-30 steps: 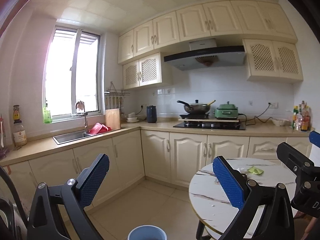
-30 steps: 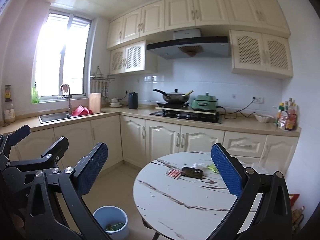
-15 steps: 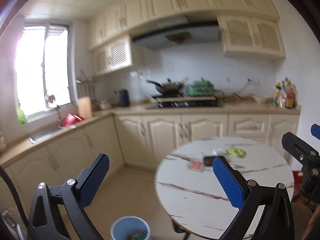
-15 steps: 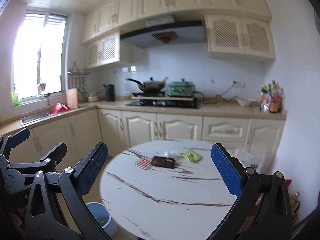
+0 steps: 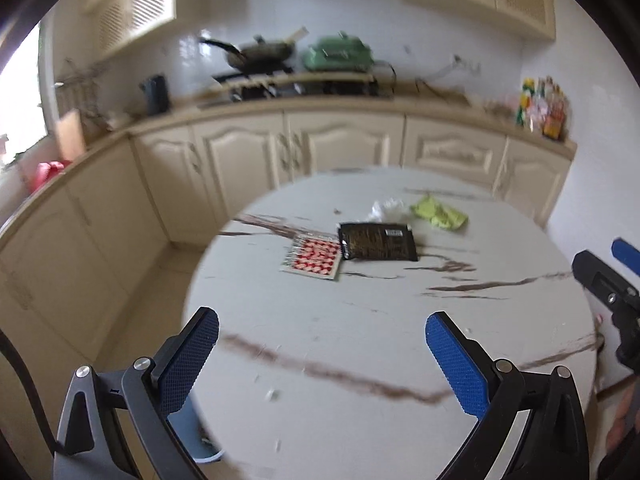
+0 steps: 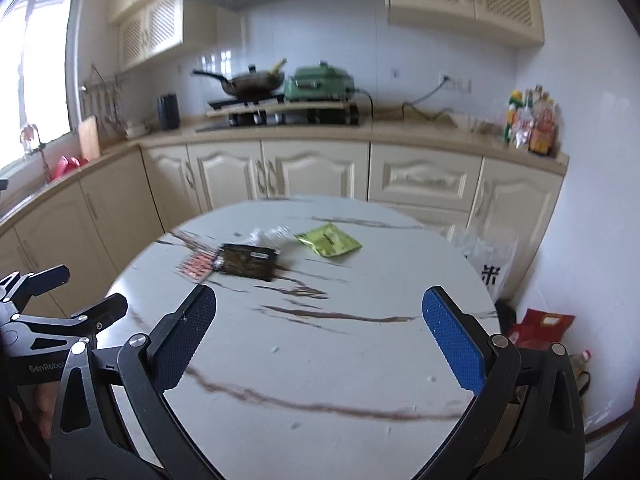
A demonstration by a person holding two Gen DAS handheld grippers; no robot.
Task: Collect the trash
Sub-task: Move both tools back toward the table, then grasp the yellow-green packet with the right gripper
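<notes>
both the left gripper (image 5: 322, 354) and right gripper (image 6: 319, 334) hover spread and empty over the marble table (image 5: 360, 340), wrappers mid-frame: black packet (image 5: 378, 241), red-patterned one (image 5: 315, 254), green one (image 6: 329, 240); next comes reaching one.

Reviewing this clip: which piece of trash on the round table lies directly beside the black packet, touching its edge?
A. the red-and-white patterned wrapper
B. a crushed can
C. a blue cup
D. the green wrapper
A: in the left wrist view the red-and-white patterned wrapper sits against the left edge of the black packet, while the green wrapper lies apart, farther back.
</notes>
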